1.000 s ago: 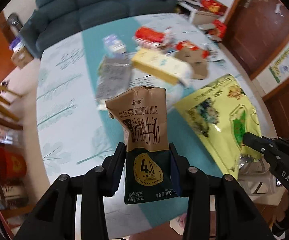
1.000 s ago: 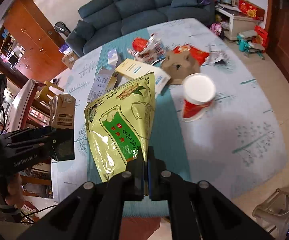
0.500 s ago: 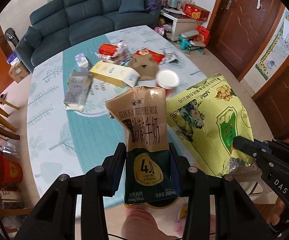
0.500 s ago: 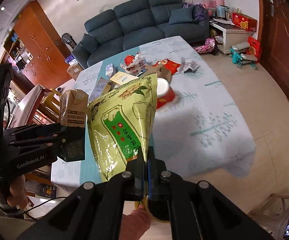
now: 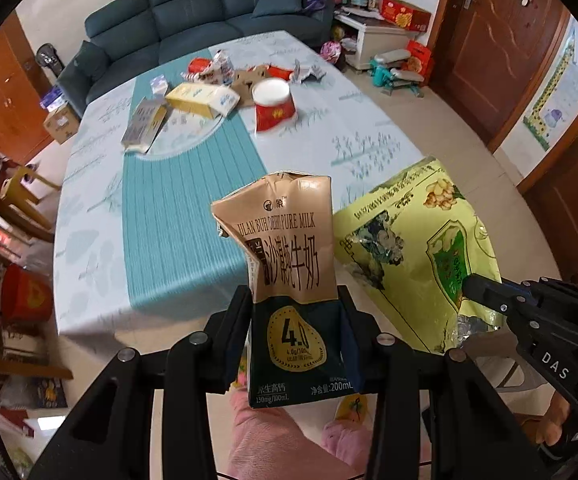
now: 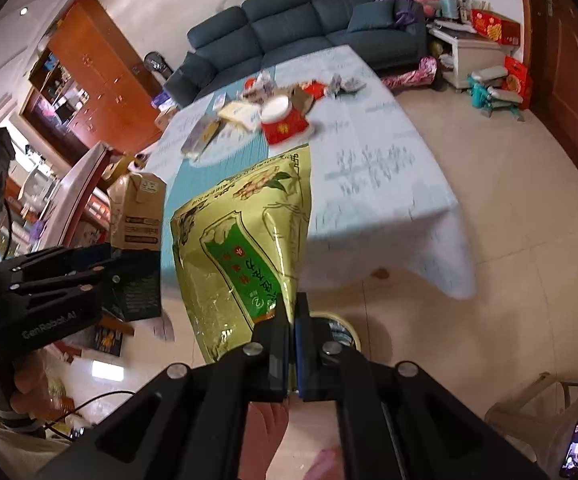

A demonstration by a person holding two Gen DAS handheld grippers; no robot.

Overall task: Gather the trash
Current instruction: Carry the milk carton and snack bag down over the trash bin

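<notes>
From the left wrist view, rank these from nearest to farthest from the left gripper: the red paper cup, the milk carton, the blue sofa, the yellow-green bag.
1. milk carton: clamped in the left gripper.
2. yellow-green bag: just to its right, held by the right gripper.
3. red paper cup: lying on the table, up the middle.
4. blue sofa: beyond the table's far end.

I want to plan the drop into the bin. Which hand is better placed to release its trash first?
Probably right: under the right gripper, shut on the yellow bag, a round bin rim shows. The left gripper holds the milk carton beside.
</notes>
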